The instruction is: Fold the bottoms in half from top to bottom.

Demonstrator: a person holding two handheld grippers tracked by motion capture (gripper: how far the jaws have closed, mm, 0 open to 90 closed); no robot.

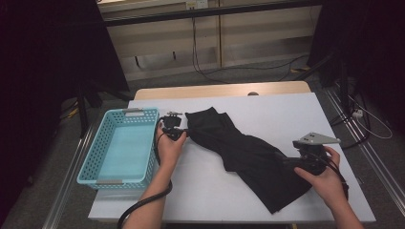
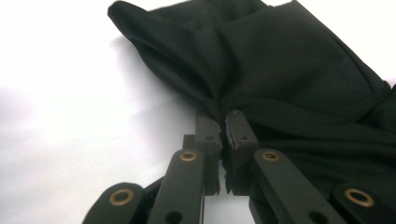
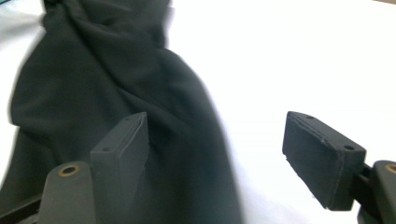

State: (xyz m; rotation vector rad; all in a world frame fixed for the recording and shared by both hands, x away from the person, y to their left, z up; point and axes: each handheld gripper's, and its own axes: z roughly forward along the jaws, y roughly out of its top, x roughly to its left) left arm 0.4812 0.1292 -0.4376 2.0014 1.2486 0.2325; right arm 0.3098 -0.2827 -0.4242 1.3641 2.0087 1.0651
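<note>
Currently the left gripper fingers pinch the limp black fabric garment near the counter's left edge. Right gripper fingers stand spread over its other end. Soft, light cloth; grip bunched edges.

Black cloth cut off right.

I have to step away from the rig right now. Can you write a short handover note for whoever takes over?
Left gripper: shut on a fold of the black cloth garment at its end nearest the basket.
Right gripper: jaws open, over the garment's other end; nothing gripped.
The garment lies twisted across the white table. The light blue perforated plastic basket stands at the table's left edge, with nothing in it.
Done: one end gripped.
Left: probably grip the other end, then fold the garment or move it into the basket.
</note>
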